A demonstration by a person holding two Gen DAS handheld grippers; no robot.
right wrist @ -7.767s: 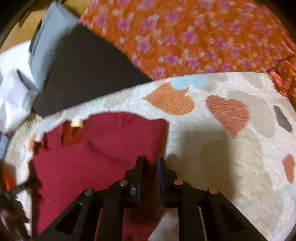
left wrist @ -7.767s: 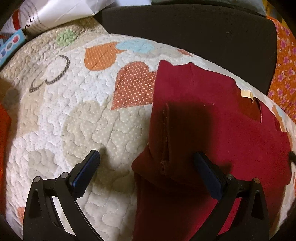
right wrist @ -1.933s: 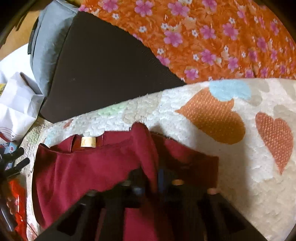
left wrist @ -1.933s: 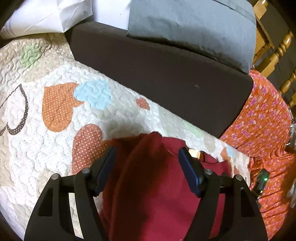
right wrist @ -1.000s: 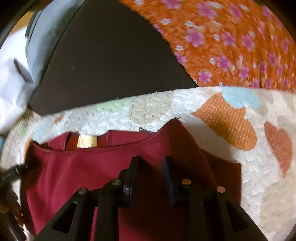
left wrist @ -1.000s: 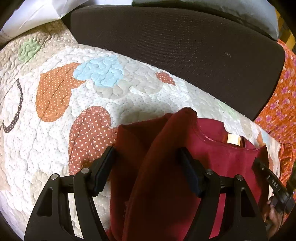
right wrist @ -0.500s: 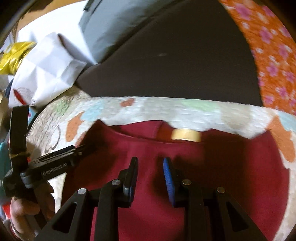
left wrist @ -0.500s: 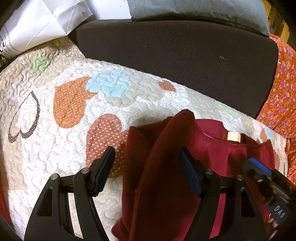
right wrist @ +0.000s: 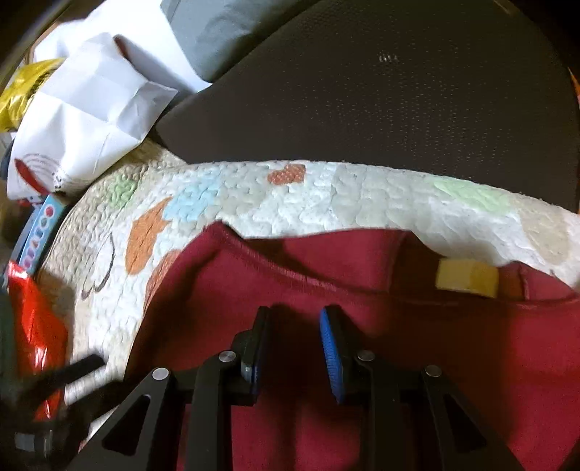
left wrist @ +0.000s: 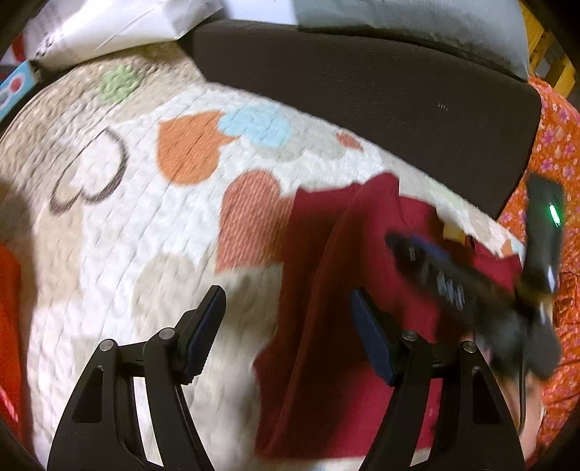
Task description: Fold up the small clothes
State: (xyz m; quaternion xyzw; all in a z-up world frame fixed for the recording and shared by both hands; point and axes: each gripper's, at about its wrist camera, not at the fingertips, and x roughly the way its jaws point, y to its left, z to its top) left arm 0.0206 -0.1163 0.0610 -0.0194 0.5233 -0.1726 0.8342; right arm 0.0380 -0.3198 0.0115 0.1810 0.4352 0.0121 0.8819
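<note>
A dark red garment lies on a quilted heart-patterned cover, its sides folded inward and a yellow neck label at its collar. My left gripper is open and empty, above the garment's left edge. My right gripper is partly open with nothing between its pads, just over the garment below the collar. It also shows blurred in the left wrist view, over the garment's right side.
A dark brown cushion and a grey pillow lie behind the quilt. White paper bags and a blue box sit at far left. Red plastic lies at left. Orange floral fabric is at right.
My right gripper let go of the garment, opened a little and swung left over the collar. My left gripper pulled back and left. The folded garment stays on the quilt.
</note>
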